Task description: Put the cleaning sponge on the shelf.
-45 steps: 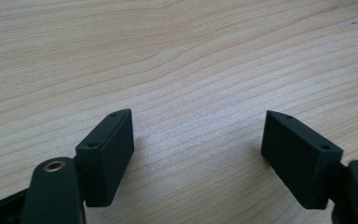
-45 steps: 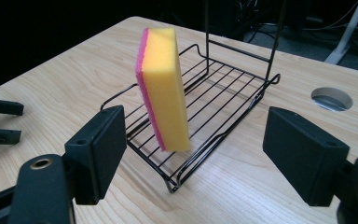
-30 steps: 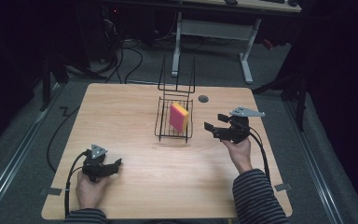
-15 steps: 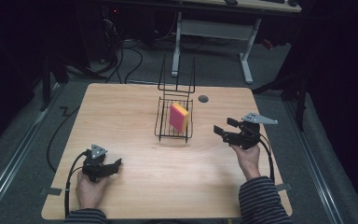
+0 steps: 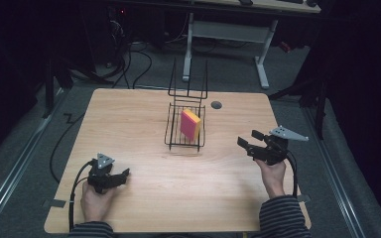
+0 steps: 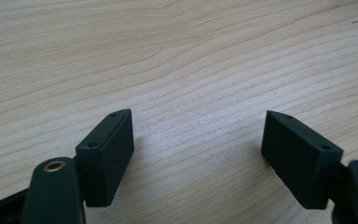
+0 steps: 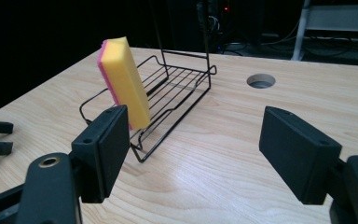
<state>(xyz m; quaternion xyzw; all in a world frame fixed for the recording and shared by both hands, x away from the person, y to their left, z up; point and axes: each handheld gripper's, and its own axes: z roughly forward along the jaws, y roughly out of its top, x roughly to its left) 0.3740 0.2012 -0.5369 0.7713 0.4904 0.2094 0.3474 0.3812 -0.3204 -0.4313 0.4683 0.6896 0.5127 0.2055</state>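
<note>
A yellow and pink sponge [image 5: 190, 124] stands on edge inside a black wire rack [image 5: 176, 130] at the middle of the wooden table [image 5: 129, 119]. My right gripper [image 5: 248, 139] hovers to the right of the rack, open, pointing at it with nothing between its jaws. In the right gripper view the sponge [image 7: 123, 81] leans upright in the rack [image 7: 177, 86] beyond my open gripper [image 7: 193, 135]. My left gripper [image 5: 124, 176] rests near the front left of the table, open and empty. The left gripper view shows it [image 6: 198, 140] over bare wood.
A round cable hole [image 5: 216, 105] sits in the table behind the rack, also seen in the right gripper view [image 7: 261, 81]. A white desk frame [image 5: 228, 30] and floor cables [image 5: 144, 59] lie beyond the far edge. Dark surroundings flank the table.
My right gripper has drawn back from the rack, toward the right and slightly nearer the front edge. The sponge, the rack and the left gripper have stayed put.
</note>
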